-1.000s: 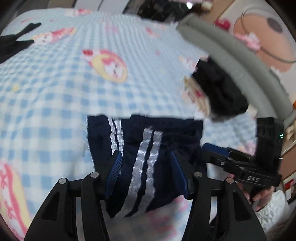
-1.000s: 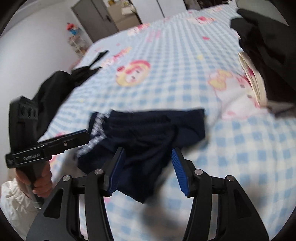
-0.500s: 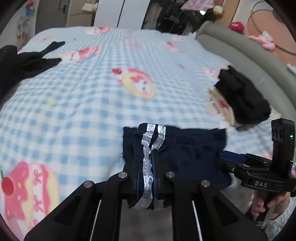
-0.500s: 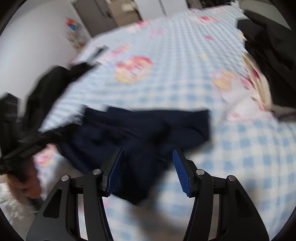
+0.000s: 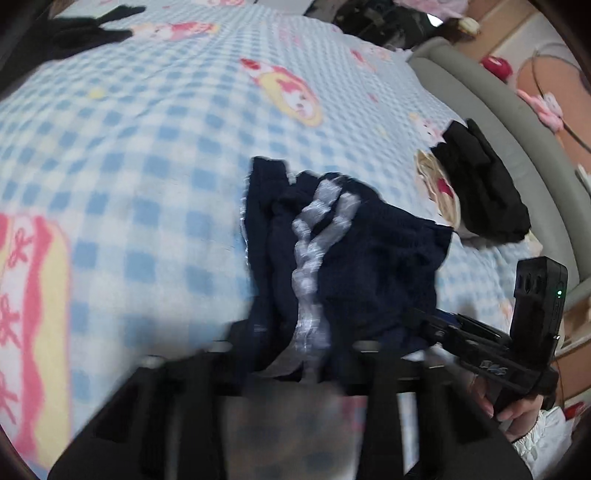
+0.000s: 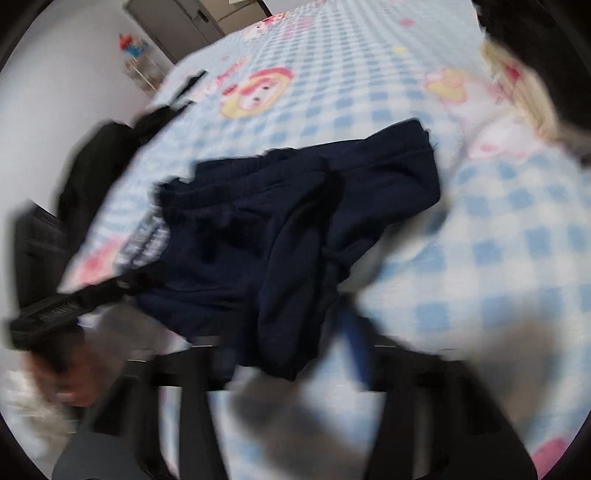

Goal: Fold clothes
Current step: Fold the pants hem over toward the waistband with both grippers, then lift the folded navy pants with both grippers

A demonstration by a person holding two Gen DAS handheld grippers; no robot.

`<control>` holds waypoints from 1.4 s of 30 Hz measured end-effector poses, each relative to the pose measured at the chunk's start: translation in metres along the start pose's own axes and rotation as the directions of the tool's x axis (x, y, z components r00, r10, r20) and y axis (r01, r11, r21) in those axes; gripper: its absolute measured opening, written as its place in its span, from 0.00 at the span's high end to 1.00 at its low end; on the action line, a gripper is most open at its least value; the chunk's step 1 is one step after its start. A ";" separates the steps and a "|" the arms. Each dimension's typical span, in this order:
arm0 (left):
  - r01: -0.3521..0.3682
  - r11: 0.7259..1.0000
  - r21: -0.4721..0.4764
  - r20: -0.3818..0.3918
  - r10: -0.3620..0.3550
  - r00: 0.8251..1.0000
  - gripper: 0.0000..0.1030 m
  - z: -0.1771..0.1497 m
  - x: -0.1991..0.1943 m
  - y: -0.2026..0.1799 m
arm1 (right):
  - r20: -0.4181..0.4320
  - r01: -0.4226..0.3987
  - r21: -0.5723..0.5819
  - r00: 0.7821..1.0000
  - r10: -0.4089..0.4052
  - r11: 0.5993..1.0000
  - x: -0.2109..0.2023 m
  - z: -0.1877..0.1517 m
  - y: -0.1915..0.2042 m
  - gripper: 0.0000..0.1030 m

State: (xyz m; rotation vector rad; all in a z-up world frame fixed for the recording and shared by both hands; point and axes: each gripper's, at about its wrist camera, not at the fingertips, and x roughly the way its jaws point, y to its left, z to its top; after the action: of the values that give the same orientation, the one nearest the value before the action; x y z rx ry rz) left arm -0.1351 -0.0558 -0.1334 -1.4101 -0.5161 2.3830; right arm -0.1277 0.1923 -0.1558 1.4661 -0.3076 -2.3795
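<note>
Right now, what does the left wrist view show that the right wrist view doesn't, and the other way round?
Only the left wrist view shows the navy shorts with their silver side stripes running down into the left gripper, which looks shut on them, plus the grey bed edge.

Only the right wrist view shows the grey door and the black garment at the bed's left edge. The right gripper is too blurred to judge.

Both show the shorts on the blue checked sheet and the opposite gripper.
</note>
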 end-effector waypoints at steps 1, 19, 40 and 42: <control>0.008 1.000 0.013 0.011 -0.008 1.000 0.86 -0.001 -0.008 -0.006 | 0.007 -0.005 -0.008 1.000 0.005 1.000 -0.007 0.000 0.003 0.84; -0.035 0.982 0.183 0.055 0.025 0.998 0.62 -0.053 -0.048 -0.060 | 0.090 0.024 -0.033 0.996 -0.021 0.999 -0.098 -0.044 -0.001 0.65; 0.007 0.997 0.072 0.132 -0.016 0.991 0.62 -0.012 -0.031 -0.023 | 0.168 0.015 -0.014 0.986 -0.013 1.000 -0.058 0.007 0.002 0.62; 0.012 0.999 0.053 0.128 -0.019 0.992 0.61 -0.020 -0.034 -0.021 | 0.190 -0.018 0.000 0.982 0.018 1.000 -0.069 -0.001 0.006 0.60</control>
State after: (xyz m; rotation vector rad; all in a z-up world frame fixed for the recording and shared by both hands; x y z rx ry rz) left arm -0.1000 -0.0501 -0.1062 -1.2319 -0.4910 2.4683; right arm -0.0973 0.2136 -0.0975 1.2322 -0.3674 -2.5096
